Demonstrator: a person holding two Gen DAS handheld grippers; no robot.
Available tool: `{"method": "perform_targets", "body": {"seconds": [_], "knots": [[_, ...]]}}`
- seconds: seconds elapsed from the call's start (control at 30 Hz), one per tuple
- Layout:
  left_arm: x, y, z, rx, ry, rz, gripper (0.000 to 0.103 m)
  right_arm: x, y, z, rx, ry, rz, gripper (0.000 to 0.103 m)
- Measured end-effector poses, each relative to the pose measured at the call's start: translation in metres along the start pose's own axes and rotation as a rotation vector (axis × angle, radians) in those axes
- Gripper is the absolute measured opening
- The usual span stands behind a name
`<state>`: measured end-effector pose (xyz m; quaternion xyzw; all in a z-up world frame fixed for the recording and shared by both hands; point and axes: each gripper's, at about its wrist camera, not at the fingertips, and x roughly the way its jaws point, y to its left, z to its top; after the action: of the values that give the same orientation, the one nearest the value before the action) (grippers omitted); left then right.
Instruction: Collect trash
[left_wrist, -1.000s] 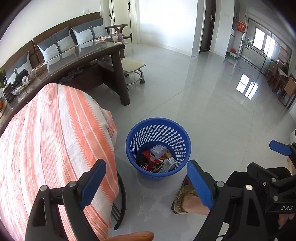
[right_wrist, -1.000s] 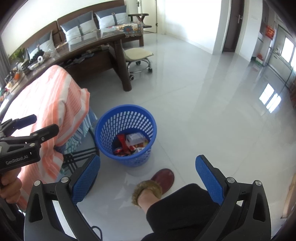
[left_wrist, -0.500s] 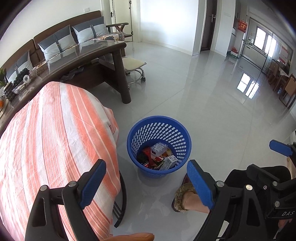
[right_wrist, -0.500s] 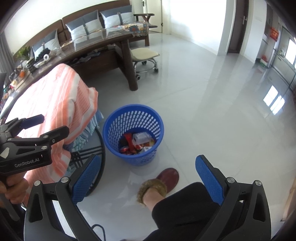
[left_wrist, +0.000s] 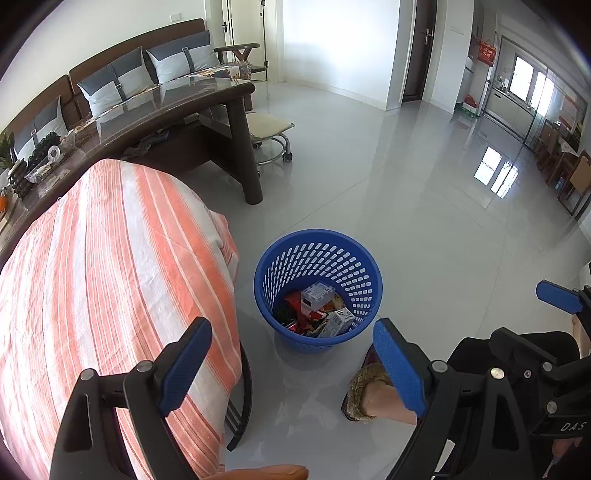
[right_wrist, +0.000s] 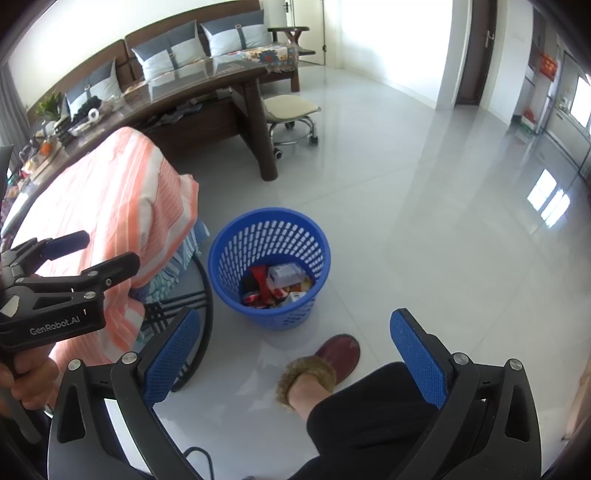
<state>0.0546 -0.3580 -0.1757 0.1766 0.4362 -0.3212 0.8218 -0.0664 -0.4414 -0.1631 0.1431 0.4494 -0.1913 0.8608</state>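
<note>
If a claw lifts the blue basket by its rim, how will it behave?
The blue basket is perforated plastic, so probably light, with a rim that may flex. The trash fills only the bottom, adding little weight. Tapering toward its base, it may tip if pushed high.

- Laundry-style waste basket: bright blue plastic, walls pierced with rows of small slots.
- Trash inside it: red wrappers, white and grey cartons, bits of yellow.
- Cloth over the chair: orange and white stripes.
- Tool pads: blue with a fine mesh texture, on black frames.
- Slipper: dark red, with a tan furry cuff.
- Floor: glossy pale grey tiles.
- Sofa cushions: grey and white blocks.
- Worktop: dark brown.
</note>
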Motion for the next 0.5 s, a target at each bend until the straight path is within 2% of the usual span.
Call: {"method": "perform_targets", "body": {"seconds": [0.5], "knots": [[-0.0002, 0.0016, -0.0001, 0.001, 0.007, -0.001, 0.091, -0.0009, 0.0007, 0.0009, -0.002, -0.001, 0.004, 0.103]]}}
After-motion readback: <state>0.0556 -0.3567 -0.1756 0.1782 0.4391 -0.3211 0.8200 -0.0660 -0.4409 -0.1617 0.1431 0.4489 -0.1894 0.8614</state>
